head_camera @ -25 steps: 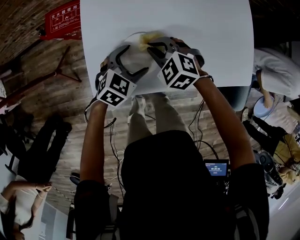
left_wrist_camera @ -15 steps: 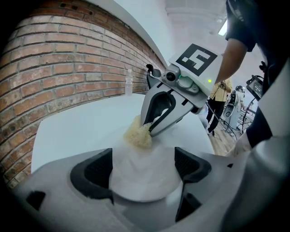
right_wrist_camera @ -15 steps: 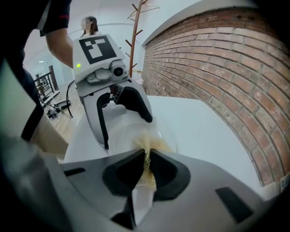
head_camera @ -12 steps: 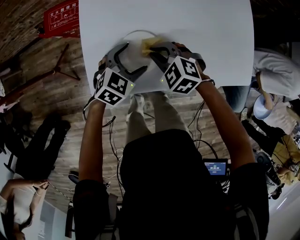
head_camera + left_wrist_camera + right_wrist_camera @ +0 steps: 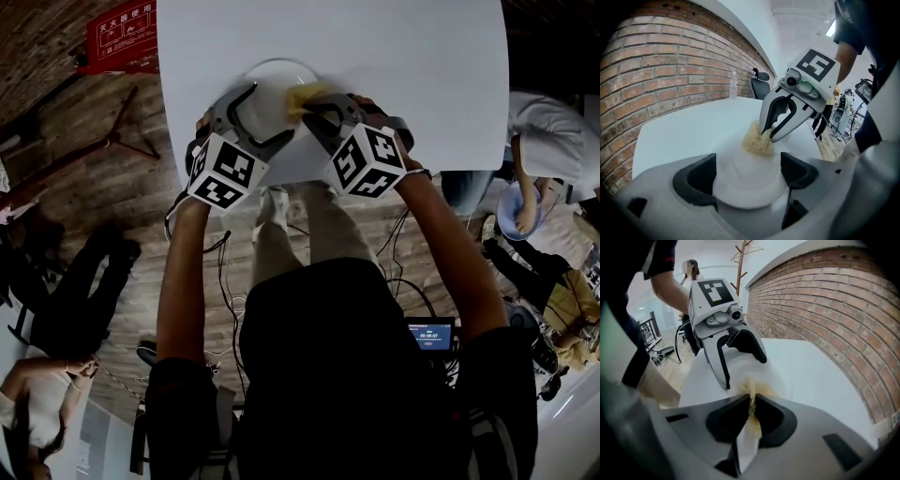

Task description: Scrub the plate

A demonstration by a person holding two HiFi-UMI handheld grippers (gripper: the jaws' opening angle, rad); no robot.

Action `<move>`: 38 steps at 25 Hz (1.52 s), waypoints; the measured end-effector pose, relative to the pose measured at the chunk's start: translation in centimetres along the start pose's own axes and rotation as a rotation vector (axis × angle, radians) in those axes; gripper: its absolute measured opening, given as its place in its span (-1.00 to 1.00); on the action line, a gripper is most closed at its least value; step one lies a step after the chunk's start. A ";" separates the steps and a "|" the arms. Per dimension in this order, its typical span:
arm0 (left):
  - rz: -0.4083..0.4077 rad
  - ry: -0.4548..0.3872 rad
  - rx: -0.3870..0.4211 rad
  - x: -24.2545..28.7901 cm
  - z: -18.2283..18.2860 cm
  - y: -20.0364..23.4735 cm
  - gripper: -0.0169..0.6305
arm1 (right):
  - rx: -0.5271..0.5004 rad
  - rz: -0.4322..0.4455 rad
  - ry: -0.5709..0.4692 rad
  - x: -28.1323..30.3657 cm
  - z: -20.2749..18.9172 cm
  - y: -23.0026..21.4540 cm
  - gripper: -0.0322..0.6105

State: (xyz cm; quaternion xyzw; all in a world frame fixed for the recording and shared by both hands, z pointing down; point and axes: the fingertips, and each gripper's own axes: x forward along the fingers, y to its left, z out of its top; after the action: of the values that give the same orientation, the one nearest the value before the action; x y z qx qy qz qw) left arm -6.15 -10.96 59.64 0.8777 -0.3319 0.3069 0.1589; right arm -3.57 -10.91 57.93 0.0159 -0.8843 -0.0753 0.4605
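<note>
A small white plate (image 5: 270,80) lies on the white table (image 5: 422,66) close to its near edge. My left gripper (image 5: 258,117) reaches over it from the left, and the plate (image 5: 746,180) sits between its two spread jaws, touching both pads. My right gripper (image 5: 314,101) is shut on a yellow scrub sponge (image 5: 305,92) and presses it onto the plate's right side. In the left gripper view the sponge (image 5: 757,140) rests on the plate under the right gripper (image 5: 774,132). In the right gripper view the sponge (image 5: 751,390) sticks out of the closed jaws toward the plate (image 5: 777,377).
A clear bottle (image 5: 733,84) stands at the far end of the table by the brick wall. People stand and sit around the table on the wooden floor. A red sign (image 5: 124,36) and cables lie on the floor.
The sponge has slid from the plate's far rim toward me and to the right with the right gripper. More of the plate's far side shows now. The left gripper has barely moved.
</note>
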 end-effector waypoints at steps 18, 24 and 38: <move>-0.002 -0.001 0.004 -0.3 -0.1 -0.2 0.31 | -0.044 -0.001 0.002 1.8 1.8 -1.9 -0.78; 0.000 -0.002 0.007 -0.3 0.1 -0.4 0.31 | -0.071 0.006 -0.002 2.6 2.9 -2.5 -0.78; -0.003 -0.004 0.008 -0.5 0.2 -0.4 0.31 | -0.087 0.025 -0.004 3.3 4.3 -2.4 -0.78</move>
State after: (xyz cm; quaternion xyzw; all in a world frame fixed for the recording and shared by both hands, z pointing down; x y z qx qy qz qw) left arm -6.09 -10.52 59.18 0.8795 -0.3297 0.3061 0.1552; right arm -9.07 -13.11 57.88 -0.0152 -0.8814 -0.1079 0.4597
